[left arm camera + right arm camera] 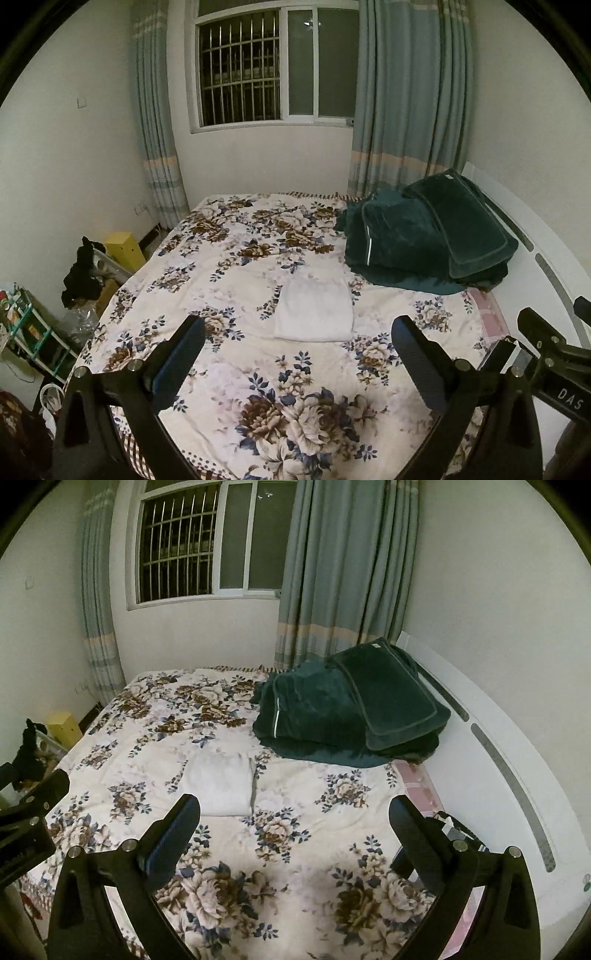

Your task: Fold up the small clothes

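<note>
My left gripper [297,332] and right gripper [295,810] – jaws spread wide, holding nothing | white garment [314,310] lies folded mid-bed on the floral quilt [295,387], beyond both | next, I judge – lower slowly, pinch 2 near corners, keep edges aligned.

Bedroom with white walls [258,162], barred window [273,66] flanked by grey-blue curtains [410,96]; floral-quilted bed [258,369] against white headboard [517,760]; dim artificial light.
</note>
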`<action>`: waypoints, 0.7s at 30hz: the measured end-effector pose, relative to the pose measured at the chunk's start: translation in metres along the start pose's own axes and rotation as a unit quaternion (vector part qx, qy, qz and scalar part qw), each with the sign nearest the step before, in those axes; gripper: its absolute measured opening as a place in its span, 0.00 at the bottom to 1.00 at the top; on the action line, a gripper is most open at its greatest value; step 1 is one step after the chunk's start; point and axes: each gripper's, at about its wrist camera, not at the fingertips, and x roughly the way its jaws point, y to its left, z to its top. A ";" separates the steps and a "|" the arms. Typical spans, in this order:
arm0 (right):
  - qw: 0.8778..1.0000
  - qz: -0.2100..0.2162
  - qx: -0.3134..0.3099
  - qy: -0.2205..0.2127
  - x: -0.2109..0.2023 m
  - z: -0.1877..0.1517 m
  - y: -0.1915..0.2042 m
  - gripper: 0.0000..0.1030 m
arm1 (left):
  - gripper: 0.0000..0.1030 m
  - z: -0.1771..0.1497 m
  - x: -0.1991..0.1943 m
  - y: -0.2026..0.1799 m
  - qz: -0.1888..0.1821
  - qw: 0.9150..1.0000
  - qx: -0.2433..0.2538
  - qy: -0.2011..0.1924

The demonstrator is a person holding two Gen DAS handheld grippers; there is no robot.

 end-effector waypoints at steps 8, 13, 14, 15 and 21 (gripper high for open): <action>1.000 0.014 -0.009 -0.014 -0.032 -0.004 -0.006 1.00 | 1.00 -0.011 -0.024 0.001 0.001 1.000 -0.009 -0.007; 0.999 0.024 -0.012 -0.020 -0.037 -0.006 -0.004 1.00 | 1.00 -0.012 -0.031 0.001 0.004 1.000 -0.013 -0.012; 0.999 0.028 -0.013 -0.020 -0.038 -0.006 -0.004 1.00 | 1.00 -0.013 -0.033 0.000 0.005 1.000 -0.014 -0.013; 0.999 0.031 -0.014 -0.020 -0.037 -0.005 -0.004 1.00 | 1.00 -0.013 -0.035 0.000 0.007 1.000 -0.014 -0.014; 0.999 0.044 -0.015 -0.015 -0.035 -0.004 -0.005 1.00 | 1.00 -0.013 -0.040 -0.002 0.009 1.000 -0.013 -0.019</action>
